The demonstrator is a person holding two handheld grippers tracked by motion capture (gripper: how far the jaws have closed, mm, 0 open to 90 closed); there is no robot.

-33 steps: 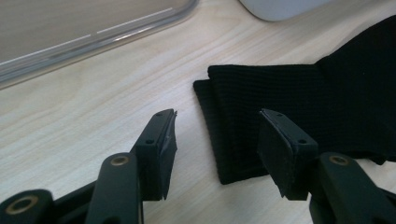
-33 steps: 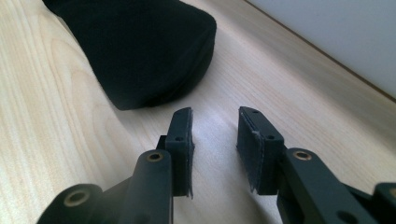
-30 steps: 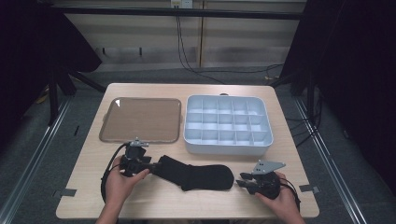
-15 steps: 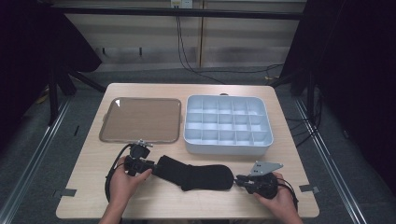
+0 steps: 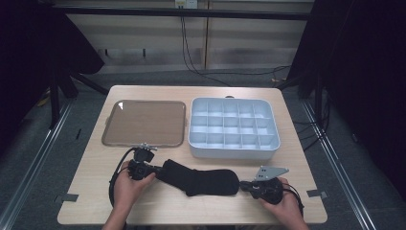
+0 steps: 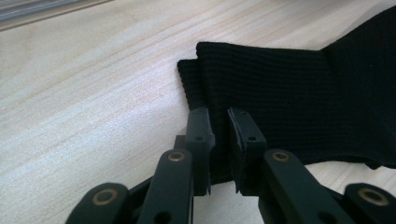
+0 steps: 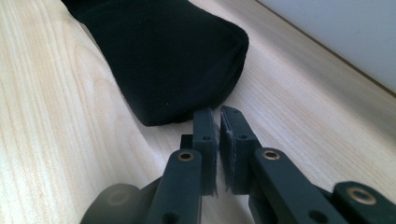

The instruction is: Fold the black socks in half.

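A black sock (image 5: pixel 201 178) lies flat along the front of the wooden table (image 5: pixel 191 208), cuff to the left and toe to the right. My left gripper (image 5: pixel 160 171) is at the cuff. In the left gripper view its jaws (image 6: pixel 220 116) have just been closing, and the ribbed cuff (image 6: pixel 289 98) is pinched between the pads. My right gripper (image 5: pixel 243 185) is at the toe. In the right gripper view its jaws (image 7: pixel 218 114) have just been closing to a thin slit, and their tips touch the edge of the toe (image 7: pixel 163 56) with no fabric seen between the pads.
A brown tray (image 5: pixel 143 123) lies at the back left. A pale blue box (image 5: pixel 233 152) divided into several compartments stands at the back right, close behind the sock. Cables trail from both grippers.
Both pairs of jaws have narrowed, the left pair onto the sock's cuff and the right pair at the toe. The hands and the sock have stayed in place.
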